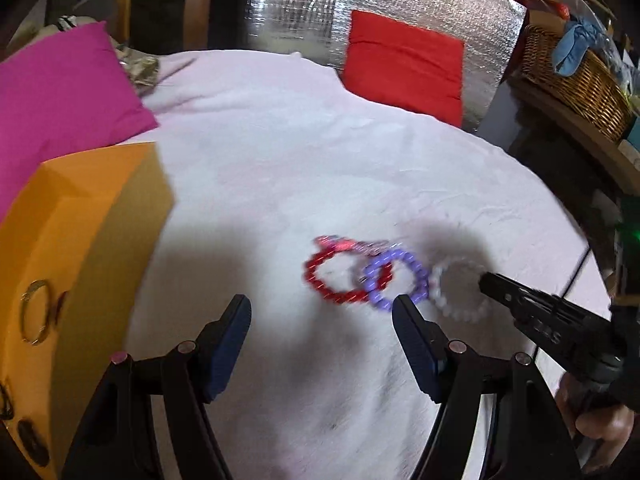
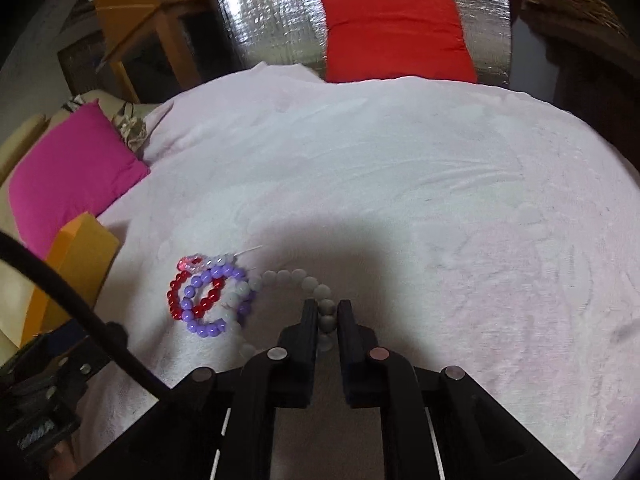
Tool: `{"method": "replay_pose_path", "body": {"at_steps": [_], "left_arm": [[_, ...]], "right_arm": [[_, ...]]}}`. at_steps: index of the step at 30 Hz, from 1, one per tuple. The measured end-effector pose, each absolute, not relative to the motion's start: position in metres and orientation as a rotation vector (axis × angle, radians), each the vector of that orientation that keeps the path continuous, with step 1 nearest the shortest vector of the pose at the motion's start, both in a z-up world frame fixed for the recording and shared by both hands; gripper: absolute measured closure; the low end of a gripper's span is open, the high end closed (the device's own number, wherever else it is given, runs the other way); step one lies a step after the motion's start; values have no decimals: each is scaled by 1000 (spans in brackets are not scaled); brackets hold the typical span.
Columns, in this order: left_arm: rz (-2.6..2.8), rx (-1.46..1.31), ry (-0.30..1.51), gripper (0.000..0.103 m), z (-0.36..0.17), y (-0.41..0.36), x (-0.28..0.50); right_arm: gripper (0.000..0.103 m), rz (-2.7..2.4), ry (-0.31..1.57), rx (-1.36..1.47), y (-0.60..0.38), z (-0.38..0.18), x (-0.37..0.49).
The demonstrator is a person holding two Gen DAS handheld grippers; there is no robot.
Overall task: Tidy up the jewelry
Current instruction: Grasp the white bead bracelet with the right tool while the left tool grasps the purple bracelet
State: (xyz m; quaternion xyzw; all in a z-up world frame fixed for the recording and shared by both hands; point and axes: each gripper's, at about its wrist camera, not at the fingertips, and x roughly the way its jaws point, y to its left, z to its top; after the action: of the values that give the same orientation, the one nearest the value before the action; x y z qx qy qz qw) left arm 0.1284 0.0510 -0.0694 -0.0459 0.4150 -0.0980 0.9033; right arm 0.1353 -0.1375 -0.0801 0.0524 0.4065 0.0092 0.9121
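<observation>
Right wrist, white bead bracelet (image 2: 304,280) flat, jaws pinching

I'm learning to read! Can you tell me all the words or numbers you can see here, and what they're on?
Right gripper: raised letters on its side, too blurred to read.
Orange box: gold and dark round marks, cut off at the picture's edge, not readable.
Red bracelet, purple bracelet, white bracelet, red cushion, pink cushion: no writing.
</observation>
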Motion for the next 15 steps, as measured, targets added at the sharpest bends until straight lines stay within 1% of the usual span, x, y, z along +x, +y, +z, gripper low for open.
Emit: {"method": "replay_pose_path", "body": {"at_steps": [7, 9, 10, 11, 13, 14, 15], "left_arm": [[-270, -75, 919, 30, -88, 24, 159], [-300, -74, 935, 39, -92, 16, 164], [-314, -77, 943, 45, -94, 13, 167], [-321, -79, 949, 49, -96, 12, 169], [-329, -89, 952, 53, -98, 10, 173], [-334, -98, 956, 60, -100, 10, 174], [-343, -111, 965, 64, -101, 9, 176]], "right_arm": [[92, -36, 851, 136, -175, -75, 121], [92, -46, 858, 154, -187, -75, 118], [92, -49, 862, 167, -192, -74, 117], [92, -50, 865, 179, -197, -74, 115], [92, -53, 869, 191, -203, -74, 113], [92, -54, 870, 192, -204, -74, 113], [92, -54, 871, 191, -204, -74, 113]]}}
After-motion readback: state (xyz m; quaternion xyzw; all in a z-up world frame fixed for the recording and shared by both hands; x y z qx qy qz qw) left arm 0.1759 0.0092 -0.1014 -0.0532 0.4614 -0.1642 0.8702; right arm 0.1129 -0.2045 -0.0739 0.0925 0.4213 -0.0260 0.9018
